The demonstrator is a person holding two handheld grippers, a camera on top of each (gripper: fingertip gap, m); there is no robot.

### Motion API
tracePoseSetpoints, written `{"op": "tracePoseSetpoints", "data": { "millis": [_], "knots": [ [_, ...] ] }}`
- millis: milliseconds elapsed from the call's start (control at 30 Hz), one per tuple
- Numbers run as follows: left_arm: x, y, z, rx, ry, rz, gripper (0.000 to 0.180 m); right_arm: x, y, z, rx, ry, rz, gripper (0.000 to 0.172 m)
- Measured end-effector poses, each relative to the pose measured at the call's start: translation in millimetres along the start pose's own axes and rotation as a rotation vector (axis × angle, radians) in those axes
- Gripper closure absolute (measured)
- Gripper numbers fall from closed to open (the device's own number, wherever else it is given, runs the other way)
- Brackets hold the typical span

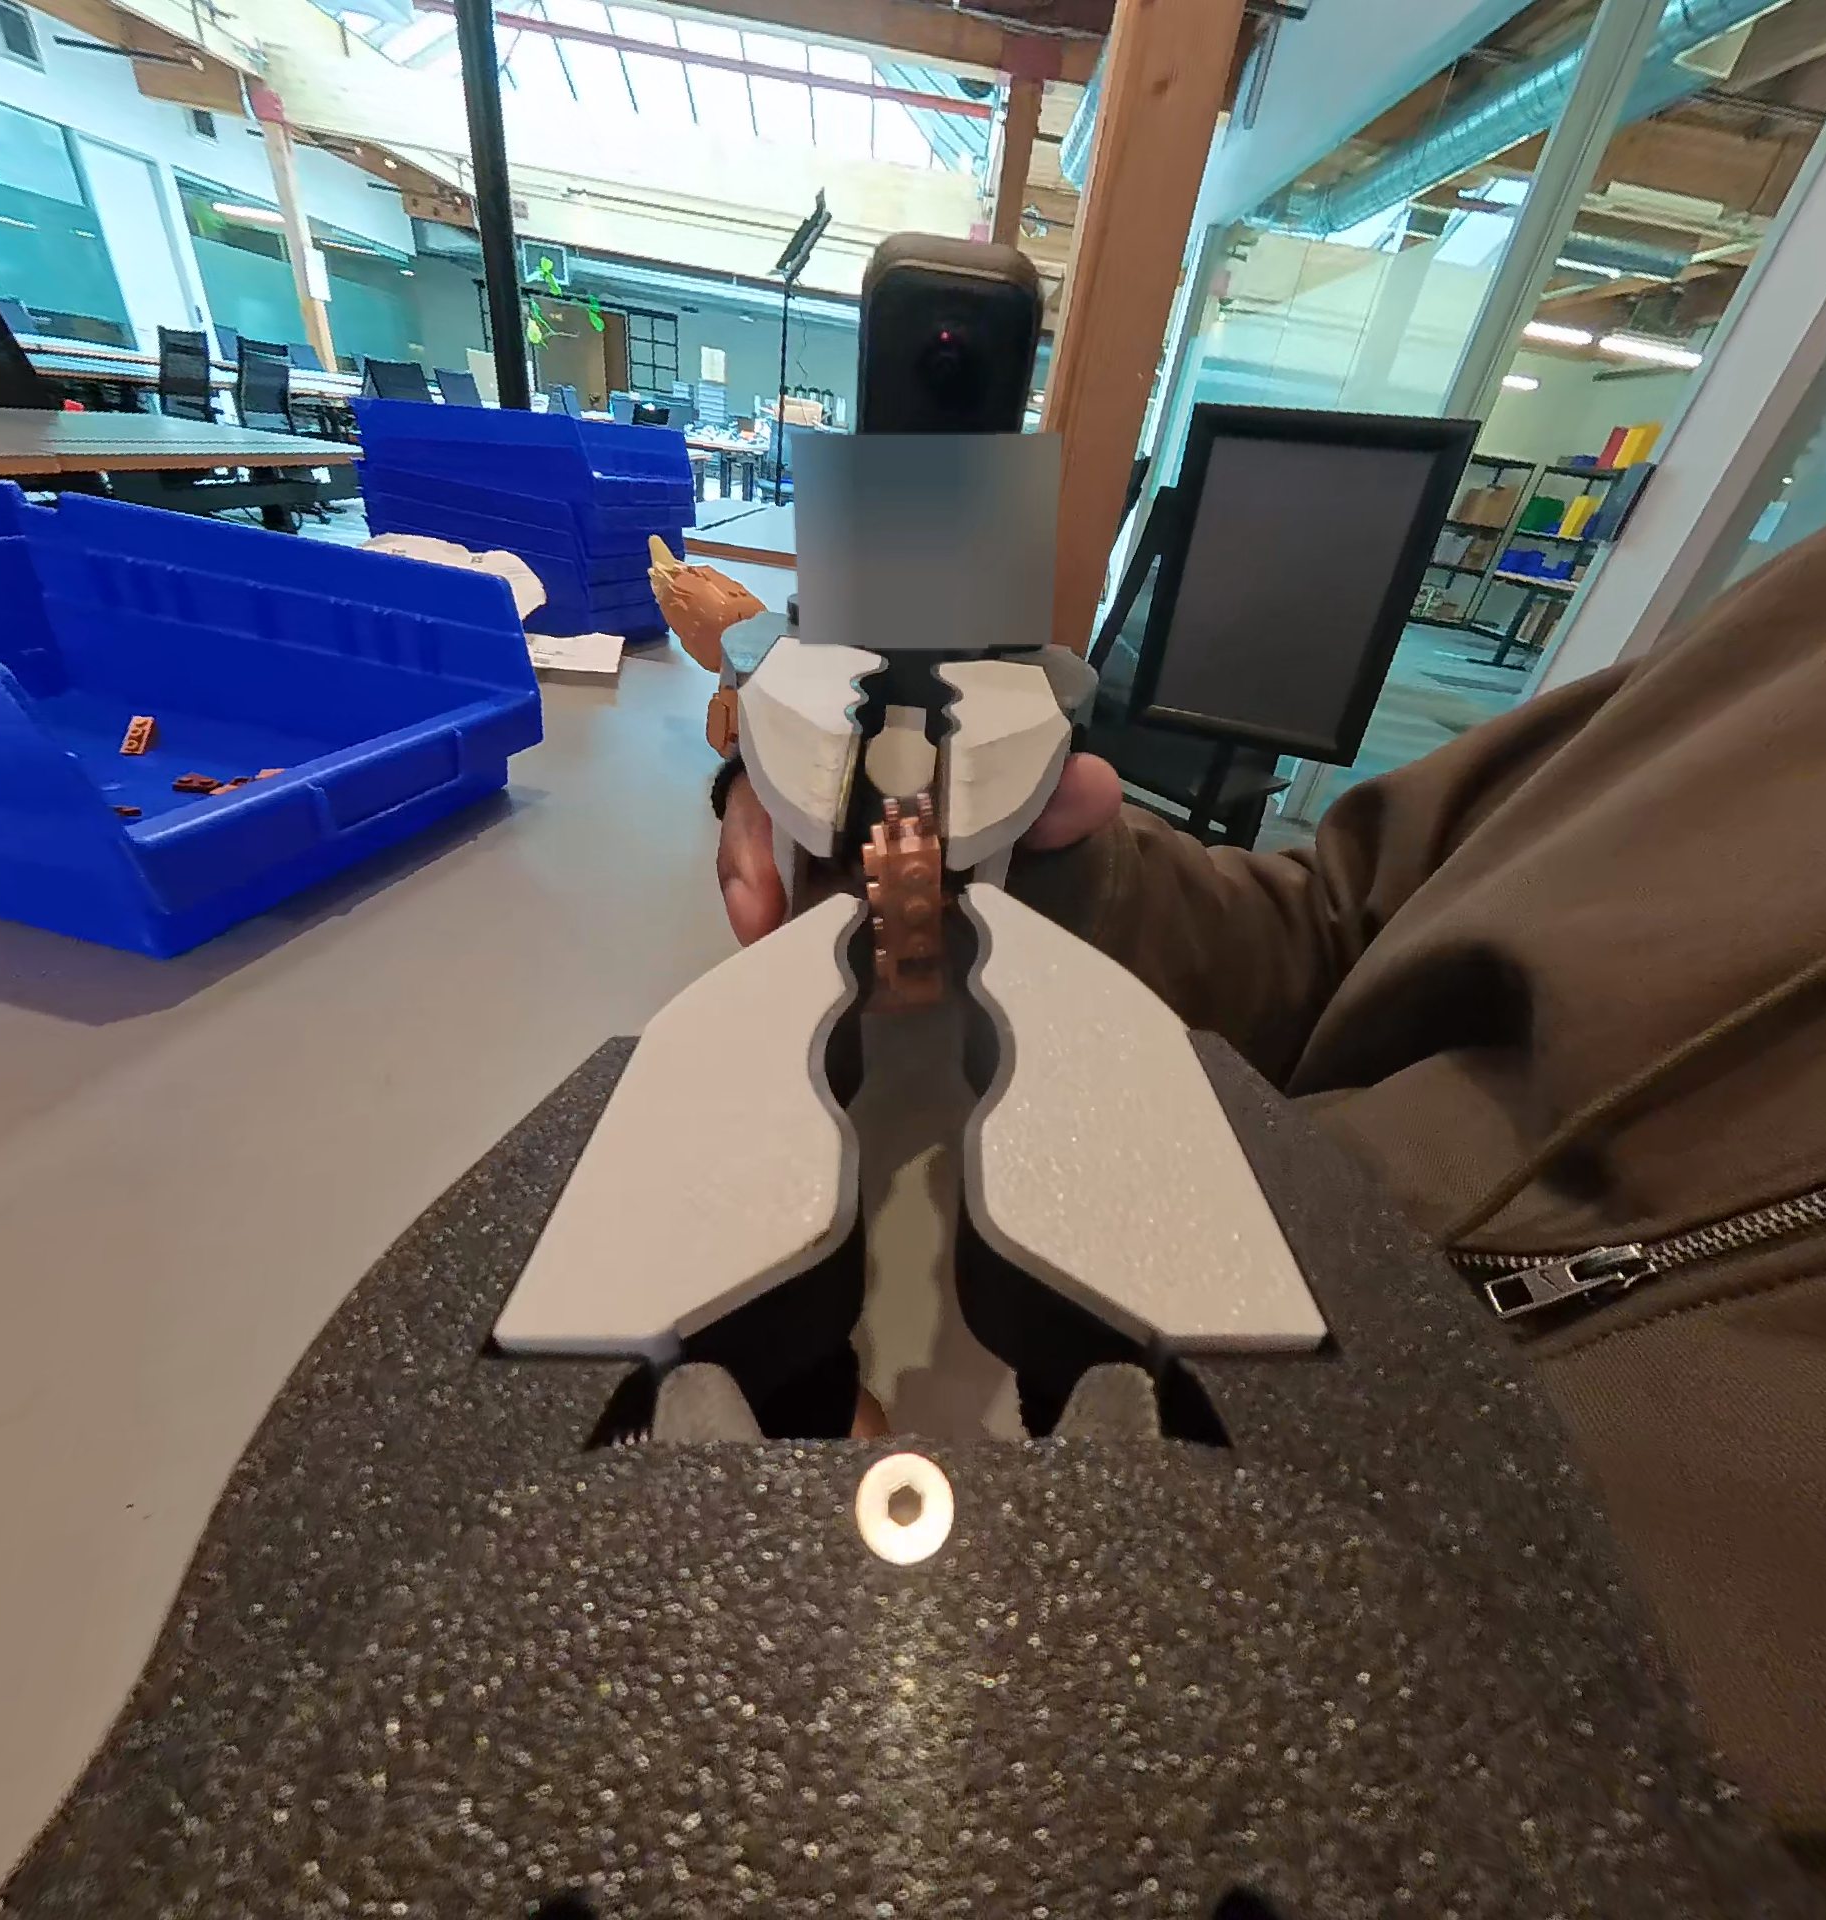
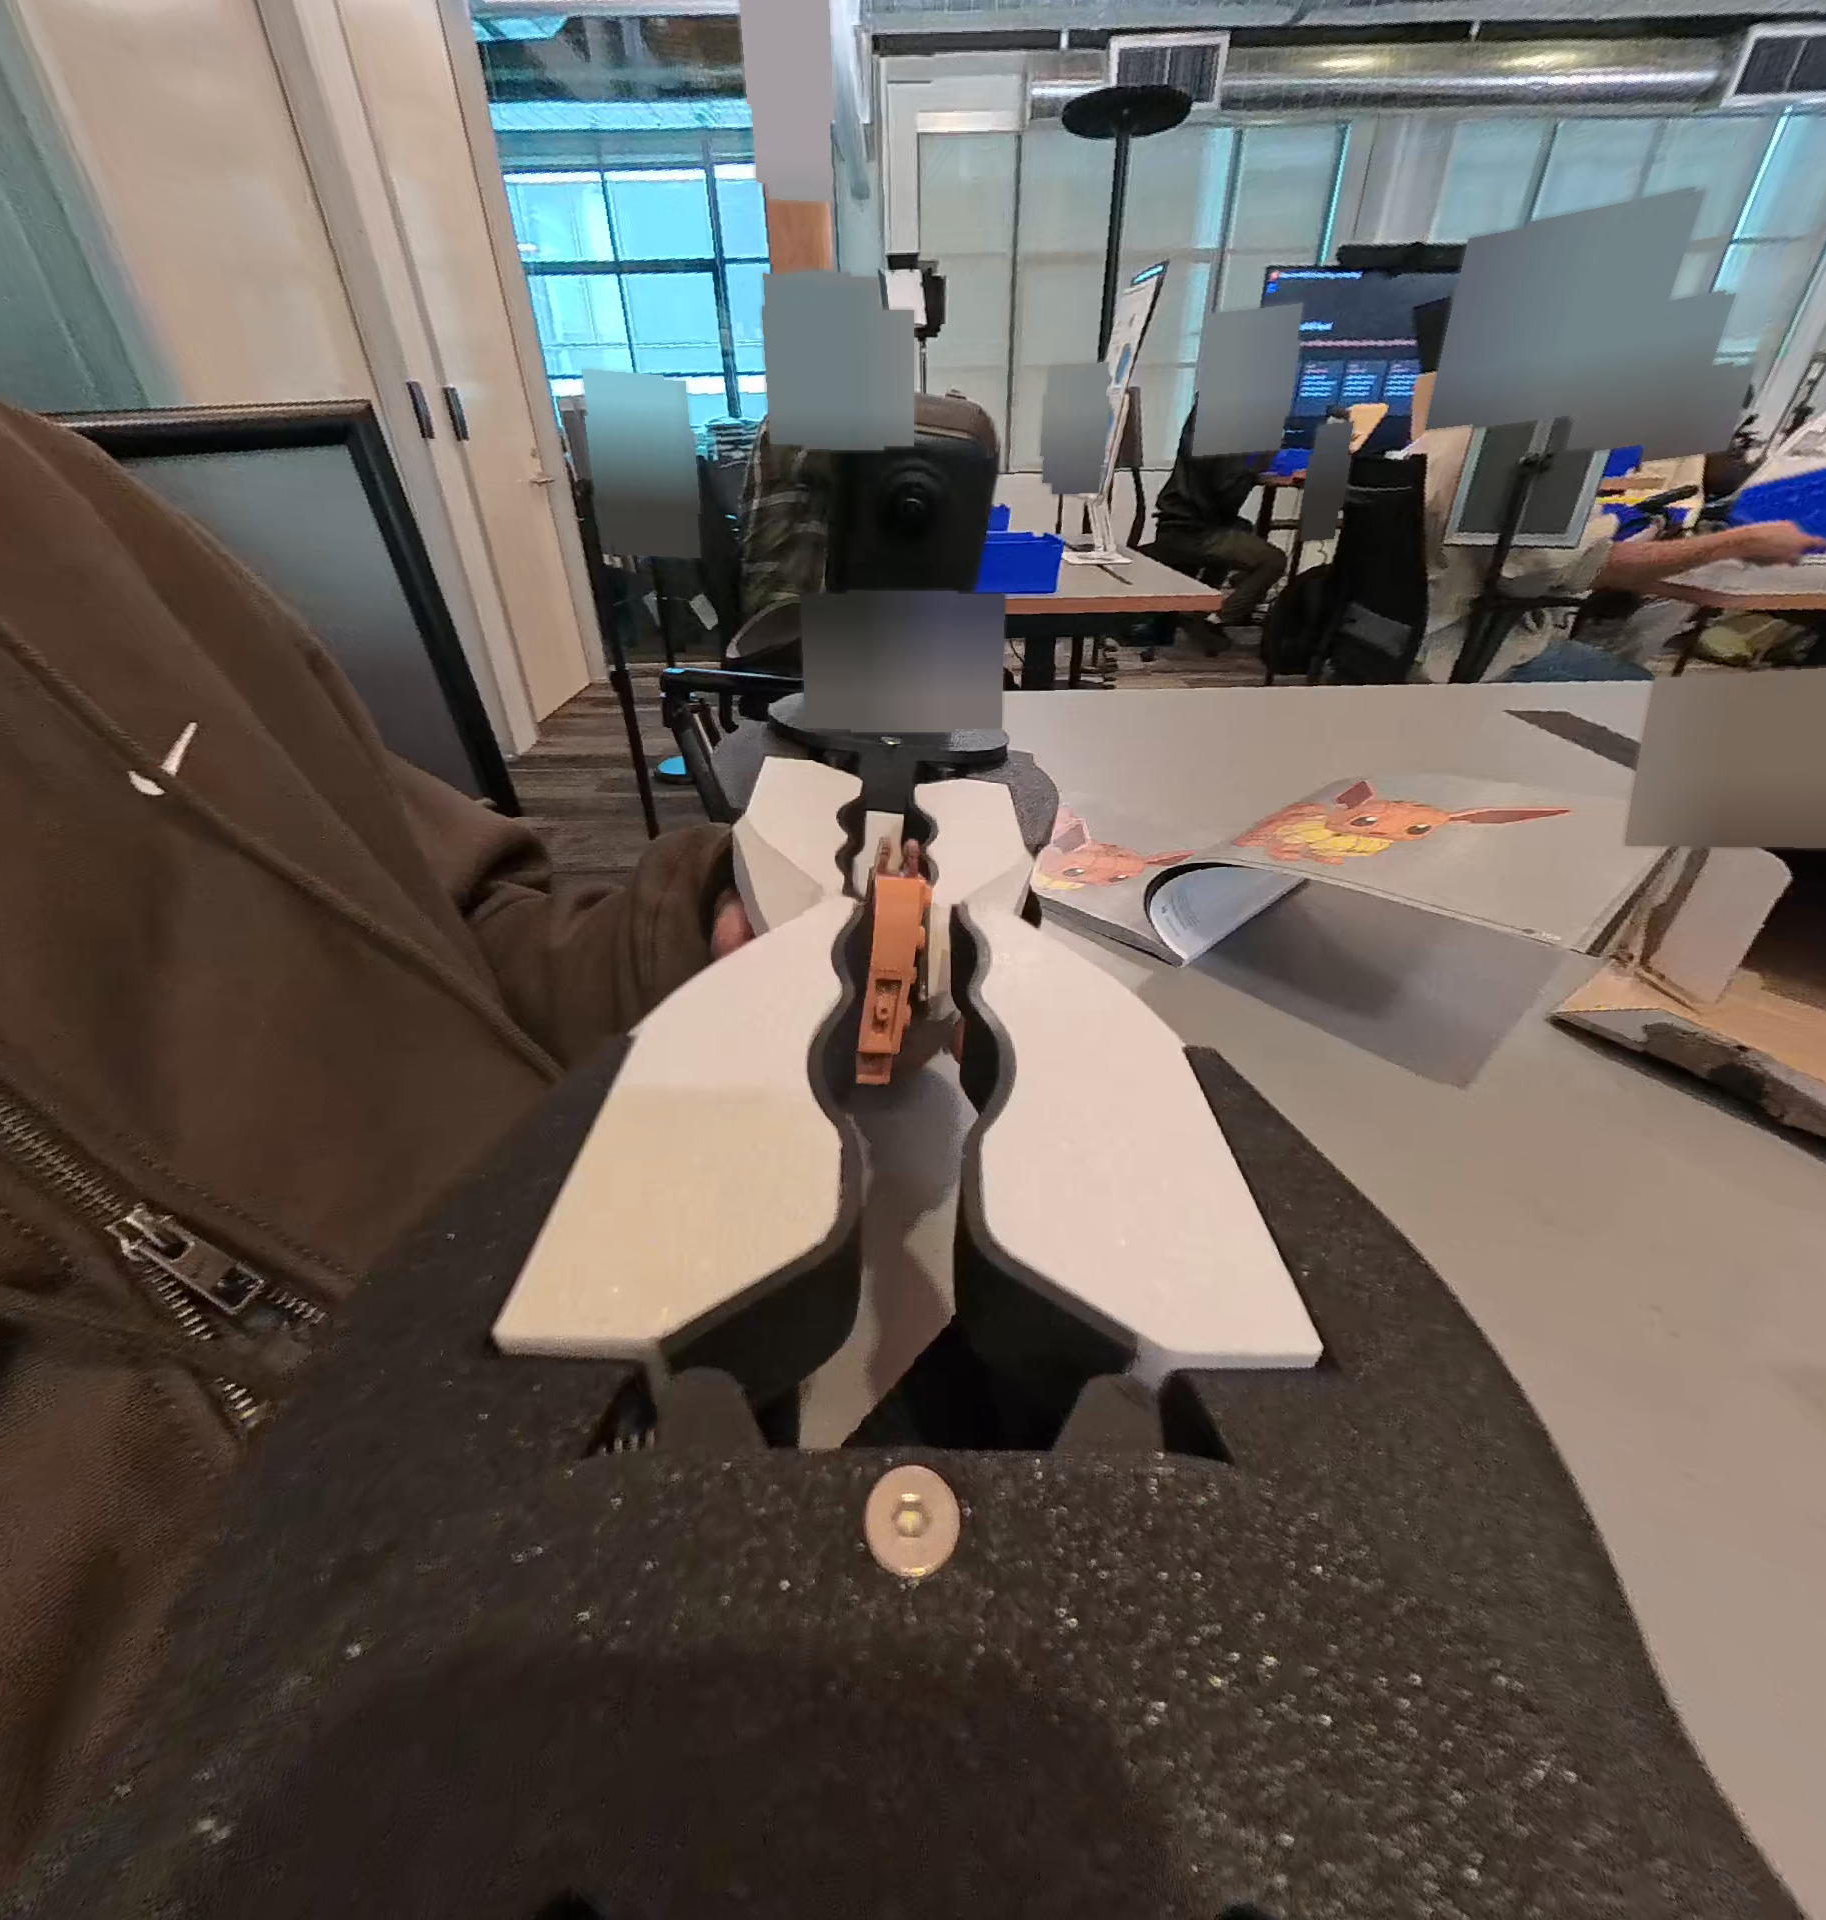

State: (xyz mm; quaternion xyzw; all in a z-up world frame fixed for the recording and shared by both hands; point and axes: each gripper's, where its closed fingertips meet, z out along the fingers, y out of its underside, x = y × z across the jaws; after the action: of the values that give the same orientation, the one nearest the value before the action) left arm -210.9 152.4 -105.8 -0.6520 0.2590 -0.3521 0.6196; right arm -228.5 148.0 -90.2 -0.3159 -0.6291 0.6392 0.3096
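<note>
Both pairs of jaws meet tip to tip above the grey table [image 1: 213, 1091], each narrowed around the same small orange-brown brick assembly [image 1: 901, 914]. The left gripper [image 1: 904, 935] has its pale fingers [image 1: 743, 1122] drawn in close, and the near end of the assembly sits between their tips, studs facing up. The right gripper [image 2: 893, 966] faces it from the far side, and its fingers [image 2: 1085, 1143] close on the other end of the same piece, where the assembly [image 2: 888, 977] shows its side and a pale plate on the right. Whether every pad presses flat on the bricks cannot be told, since the inner faces are partly hidden.

A hand [image 1: 753, 862] wraps the opposing gripper just behind its tips, with a brown zipped jacket [image 1: 1563, 987] to the right of the left gripper's jaws. To the left of those jaws, well apart, a blue bin [image 1: 265, 727] stands on the table with a few loose brown bricks [image 1: 202, 779] inside; a stack of blue bins [image 1: 535, 499] lies farther off. Just beyond the jaws, to the left, a partly built brown model [image 1: 701, 603] shows. A dark framed board [image 1: 1304, 582] stands beyond and to the right.

To the right of the right gripper's jaws, an open booklet [image 2: 1356, 862] with a cartoon creature lies on the table, with a cardboard box [image 2: 1719, 997] farther right.
</note>
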Motion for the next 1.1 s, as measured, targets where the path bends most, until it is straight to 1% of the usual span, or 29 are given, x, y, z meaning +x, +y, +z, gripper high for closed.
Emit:
{"op": "tracePoseSetpoints", "data": {
  "millis": [133,567,1100],
  "knots": [
    [2.1,1.5,0.9,-0.01,0.009,0.009,0.166,-4.0,-2.7,-2.0,0.017,-0.037,0.023,0.16],
    [11.0,7.8,4.0,-0.05,0.054,0.032,0.166,-14.2,3.9,-1.6,-0.017,-0.122,0.083,0.163],
    [12.0,10.1,4.7,-0.065,0.061,0.034,0.165,-15.7,5.7,-2.5,-0.03,-0.142,0.113,0.162]
  ]
}}
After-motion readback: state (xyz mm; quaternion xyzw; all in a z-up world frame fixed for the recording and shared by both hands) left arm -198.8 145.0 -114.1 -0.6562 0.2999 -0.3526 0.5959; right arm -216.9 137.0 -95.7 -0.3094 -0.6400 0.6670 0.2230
